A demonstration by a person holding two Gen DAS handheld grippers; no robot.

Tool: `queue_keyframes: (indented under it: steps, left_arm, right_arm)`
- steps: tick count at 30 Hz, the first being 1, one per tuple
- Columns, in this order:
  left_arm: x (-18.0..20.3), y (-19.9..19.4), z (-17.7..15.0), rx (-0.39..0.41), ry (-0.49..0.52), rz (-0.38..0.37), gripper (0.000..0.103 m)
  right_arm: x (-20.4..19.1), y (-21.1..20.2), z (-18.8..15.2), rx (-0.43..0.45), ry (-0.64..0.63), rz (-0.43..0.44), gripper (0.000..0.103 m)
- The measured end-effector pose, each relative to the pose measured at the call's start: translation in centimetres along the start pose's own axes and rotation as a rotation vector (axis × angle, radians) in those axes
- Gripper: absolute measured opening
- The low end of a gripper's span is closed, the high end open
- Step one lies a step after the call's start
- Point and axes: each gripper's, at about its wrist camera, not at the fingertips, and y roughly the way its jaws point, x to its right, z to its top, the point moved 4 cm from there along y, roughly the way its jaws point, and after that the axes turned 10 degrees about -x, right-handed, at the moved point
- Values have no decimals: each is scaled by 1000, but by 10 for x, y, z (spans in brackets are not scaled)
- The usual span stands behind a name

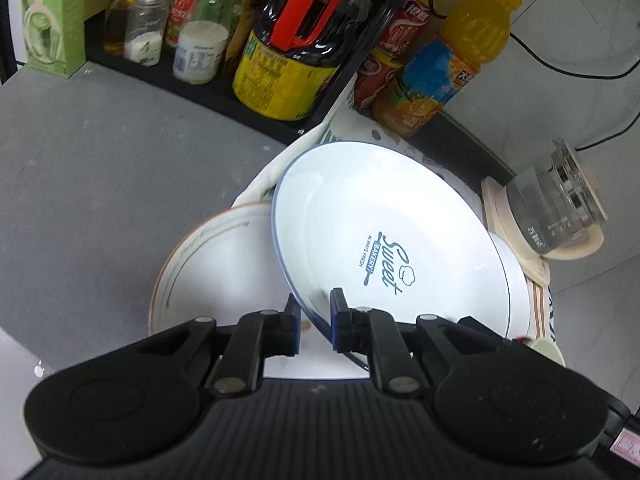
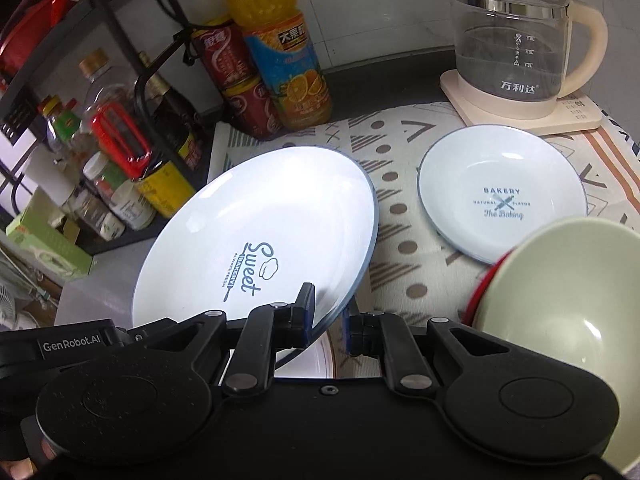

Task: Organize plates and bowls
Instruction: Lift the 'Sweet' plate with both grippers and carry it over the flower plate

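I clamp both grippers on the near rim of the large white blue-rimmed "Sweet" plate (image 1: 384, 236): left gripper (image 1: 315, 312), right gripper (image 2: 328, 316). It tilts above the orange-rimmed plate (image 1: 200, 268), so it can likely stack there.

Both grippers — left (image 1: 315, 320), right (image 2: 329, 320) — angled downward, jaws clamped.

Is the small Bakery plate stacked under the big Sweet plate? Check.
No, the small Bakery plate lies alone on the patterned cloth, beside the Sweet plate.
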Motion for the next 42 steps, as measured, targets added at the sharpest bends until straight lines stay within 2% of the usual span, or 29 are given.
queue_keyframes:
  steps: [7, 22, 32, 42]
  left_arm:
    - [-8, -9, -27, 15, 24, 15, 13]
    - [-33, -4, -57, -40, -6, 11, 14]
    - [-44, -1, -62, -65, -39, 21, 14]
    - [-46, 7, -54, -107, -56, 62, 14]
  right_arm:
    - [-2, -9, -22, 7, -37, -11, 13]
    - [-7, -7, -54, -30, -93, -40, 14]
    - [-11, 1, -62, -60, -108, -36, 14]
    - [-8, 10, -61, -112, -52, -1, 14]
